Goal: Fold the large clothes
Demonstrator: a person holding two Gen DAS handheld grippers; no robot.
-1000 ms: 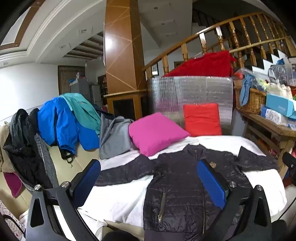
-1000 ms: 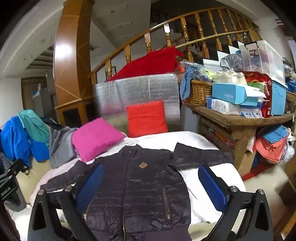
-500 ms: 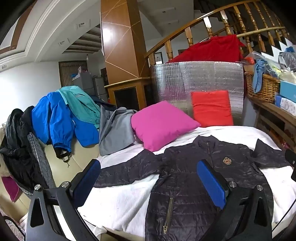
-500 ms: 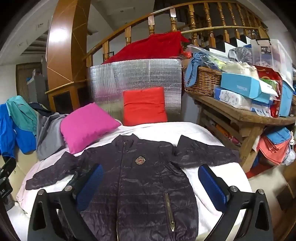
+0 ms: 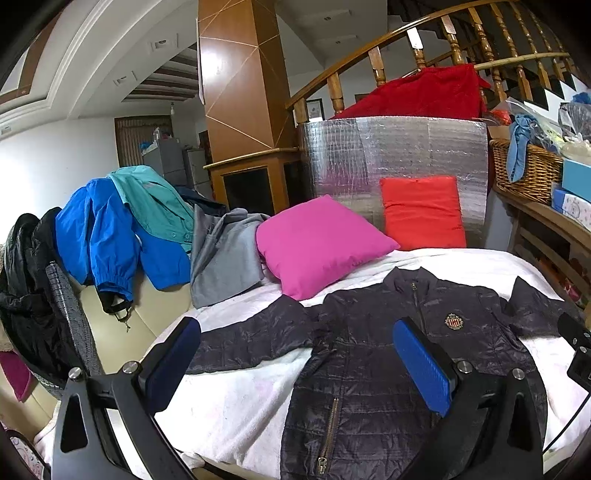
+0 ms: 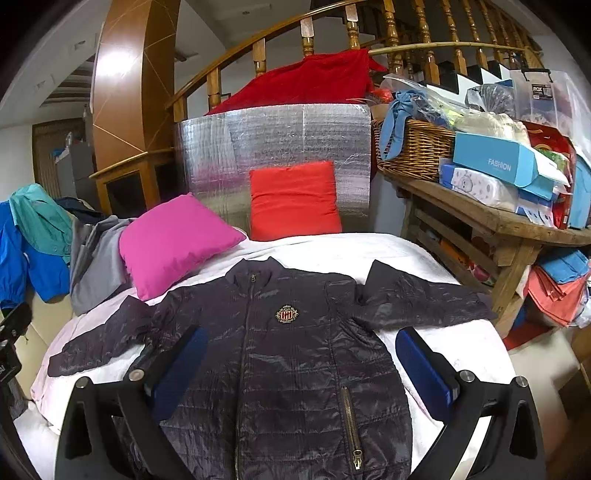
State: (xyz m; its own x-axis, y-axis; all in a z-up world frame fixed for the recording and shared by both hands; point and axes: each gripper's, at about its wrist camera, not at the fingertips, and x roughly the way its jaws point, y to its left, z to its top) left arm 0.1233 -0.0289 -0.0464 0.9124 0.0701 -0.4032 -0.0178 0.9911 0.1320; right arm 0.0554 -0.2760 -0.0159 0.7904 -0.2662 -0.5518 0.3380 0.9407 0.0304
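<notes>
Jacket point(image 6: 288, 354) lies flat, right sleeve point(image 6: 417, 299) whole only from right wrist; both jaws wide.

You're looking at a cluttered living room: a bed under a white sheet point(image 6: 332, 247), a pink cushion point(image 6: 173, 240) and a red cushion point(image 6: 293, 201) at its head, both propped near a silver foil panel point(image 6: 273, 136). Behind that, a curved wooden stair railing point(image 6: 306, 33) with a red cloth point(image 6: 299, 81) draped over it. A wood-clad column point(image 5: 240, 74) stands left of the stairs, white walls and a stepped ceiling beyond. On your right, a wooden surface point(image 6: 498, 218) carries a wicker basket point(image 6: 413, 151) and blue boxes point(image 6: 498, 162). On your left, a cream sofa point(image 5: 110, 325) is piled with blue, teal and grey jackets point(image 5: 107, 236).
</notes>
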